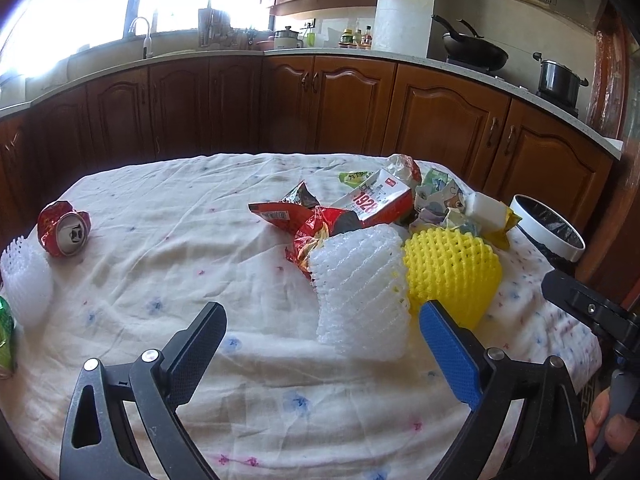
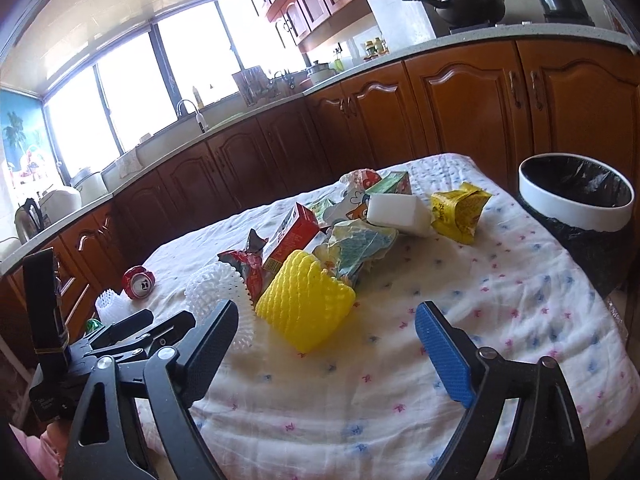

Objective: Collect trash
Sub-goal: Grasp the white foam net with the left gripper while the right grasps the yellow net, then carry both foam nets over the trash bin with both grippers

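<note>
Trash lies on a table under a white flowered cloth [image 1: 180, 216]. A white foam net [image 1: 360, 296] and a yellow foam net [image 1: 452, 268] lie just beyond my open, empty left gripper [image 1: 324, 320]. Behind them are red snack wrappers [image 1: 304, 216], a red carton [image 1: 376, 200], a white block [image 1: 486, 210] and a yellow wrapper [image 2: 458, 212]. A crushed red can [image 1: 64, 228] lies far left. My right gripper [image 2: 328, 320] is open and empty, just short of the yellow net [image 2: 308, 304]. The white-rimmed bin [image 2: 576, 196] with a black liner stands off the table's right edge.
Another white foam net [image 1: 24, 280] and a green item [image 1: 6, 332] sit at the table's left edge. Brown kitchen cabinets [image 1: 340, 108] run behind the table. The left gripper's body [image 2: 120, 340] shows at the lower left of the right wrist view.
</note>
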Available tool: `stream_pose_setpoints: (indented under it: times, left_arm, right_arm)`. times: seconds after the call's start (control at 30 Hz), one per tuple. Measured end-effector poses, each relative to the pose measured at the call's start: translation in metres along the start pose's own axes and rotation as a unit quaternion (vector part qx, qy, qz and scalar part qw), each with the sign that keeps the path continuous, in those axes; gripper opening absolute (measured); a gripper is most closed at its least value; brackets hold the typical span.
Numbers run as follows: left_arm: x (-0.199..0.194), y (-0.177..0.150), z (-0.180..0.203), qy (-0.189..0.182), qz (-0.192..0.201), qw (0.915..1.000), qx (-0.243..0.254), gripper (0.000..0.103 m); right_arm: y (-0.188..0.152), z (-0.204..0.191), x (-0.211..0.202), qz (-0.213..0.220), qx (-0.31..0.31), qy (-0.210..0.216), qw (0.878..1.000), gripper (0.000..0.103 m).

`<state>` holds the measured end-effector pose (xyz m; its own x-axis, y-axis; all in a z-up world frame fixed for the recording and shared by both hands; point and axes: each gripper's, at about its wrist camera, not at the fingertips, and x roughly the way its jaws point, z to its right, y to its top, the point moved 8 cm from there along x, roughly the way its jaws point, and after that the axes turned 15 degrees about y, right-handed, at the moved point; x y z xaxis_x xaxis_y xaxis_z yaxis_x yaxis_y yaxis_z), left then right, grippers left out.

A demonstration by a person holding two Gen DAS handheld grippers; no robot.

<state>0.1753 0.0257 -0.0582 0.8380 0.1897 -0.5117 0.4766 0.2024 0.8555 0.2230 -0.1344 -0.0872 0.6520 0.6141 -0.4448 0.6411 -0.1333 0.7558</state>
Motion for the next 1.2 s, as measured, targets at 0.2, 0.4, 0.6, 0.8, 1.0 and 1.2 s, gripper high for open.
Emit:
stream_pose_setpoints:
  times: [0.2, 0.4, 0.6, 0.8, 1.0, 1.2]
  left_arm:
    - [0.029, -0.009, 0.007, -0.014, -0.052, 0.9985, 0.005, 0.08]
    - [0.041, -0.026, 0.017, -0.038, -0.119, 0.9919, 0.023, 0.028]
    - [0.016, -0.009, 0.032, -0.064, -0.087, 0.9935, 0.036, 0.011]
    - [-0.017, 0.004, 0.06, -0.101, -0.055, 0.9917, 0.058, 0.008]
    - [-0.037, 0.009, 0.096, -0.144, -0.054, 0.9846, 0.084, 0.007]
    - [-0.054, 0.02, 0.127, -0.171, -0.039, 0.978, 0.113, 0.006]
  right_arm:
    - [-0.008, 0.023, 0.036, -0.041, 0.067, 0.025, 0.997, 0.066]
    - [-0.017, 0.028, 0.062, -0.073, 0.104, 0.061, 0.99, 0.024]
    - [-0.01, 0.017, 0.043, -0.058, 0.073, 0.07, 0.993, 0.017]
    - [0.005, 0.028, 0.005, -0.029, 0.058, 0.049, 0.997, 0.016]
    - [0.014, 0.054, -0.044, 0.003, 0.064, 0.013, 0.998, 0.016]
    - [0.021, 0.088, -0.084, 0.029, 0.077, -0.025, 0.996, 0.016]
